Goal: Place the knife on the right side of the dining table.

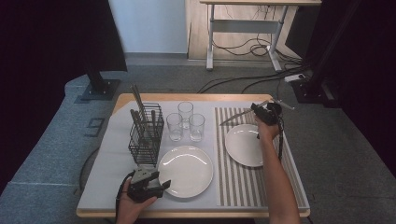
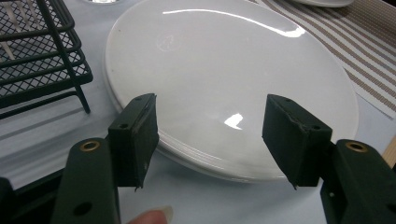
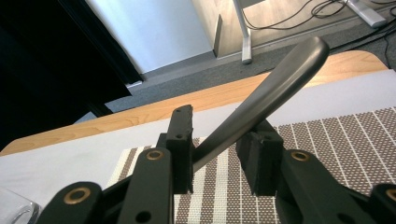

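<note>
Risk: the utensil sits slantwise in my right gripper, held above the striped mat at the bench's far side; I judge it could pivot or slip out. Right jaws: nearly closed, clamped on its handle. Left gripper: jaws wide apart, empty, at the near plate's rim.

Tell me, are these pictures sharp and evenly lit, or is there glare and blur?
High view: dim, with dark corners, and soft. Left gripper view: bright window glare streaks the plate, and the nearest jaws blur slightly. Right gripper view: the utensil handle shines, and the floor behind is soft.
</note>
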A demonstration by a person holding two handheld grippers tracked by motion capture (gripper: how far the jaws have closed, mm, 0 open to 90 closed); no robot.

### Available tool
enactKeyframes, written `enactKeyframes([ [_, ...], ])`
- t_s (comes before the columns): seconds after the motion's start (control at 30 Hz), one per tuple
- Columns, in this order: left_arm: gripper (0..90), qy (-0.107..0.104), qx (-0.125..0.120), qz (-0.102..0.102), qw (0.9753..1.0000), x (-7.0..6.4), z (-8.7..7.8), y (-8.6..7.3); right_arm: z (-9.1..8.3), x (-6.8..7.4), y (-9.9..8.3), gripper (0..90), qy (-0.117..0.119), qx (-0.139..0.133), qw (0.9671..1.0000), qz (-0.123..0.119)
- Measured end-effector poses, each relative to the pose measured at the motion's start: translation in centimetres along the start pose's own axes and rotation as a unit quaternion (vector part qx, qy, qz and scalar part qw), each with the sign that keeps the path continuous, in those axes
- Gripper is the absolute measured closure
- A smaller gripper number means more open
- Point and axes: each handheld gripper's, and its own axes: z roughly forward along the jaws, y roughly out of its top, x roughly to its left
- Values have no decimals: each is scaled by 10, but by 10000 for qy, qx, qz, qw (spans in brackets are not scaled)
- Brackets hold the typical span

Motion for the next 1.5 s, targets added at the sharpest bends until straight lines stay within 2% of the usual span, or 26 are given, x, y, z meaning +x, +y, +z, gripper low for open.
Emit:
enactKeyframes([
  [0.77, 360, 21, 13, 12, 10000, -1, 1, 0, 5, -11, -4, 643, -133, 145, 9996, 219],
  [0.97, 360, 37, 8, 8, 10000, 0, 0, 0, 5, -12, -5, 629, -164, 185, 9995, 171],
  [1.5, 360, 35, 13, 9, 10000, 0, 0, 0, 8, -19, -8, 614, -230, 310, 9986, 357],
])
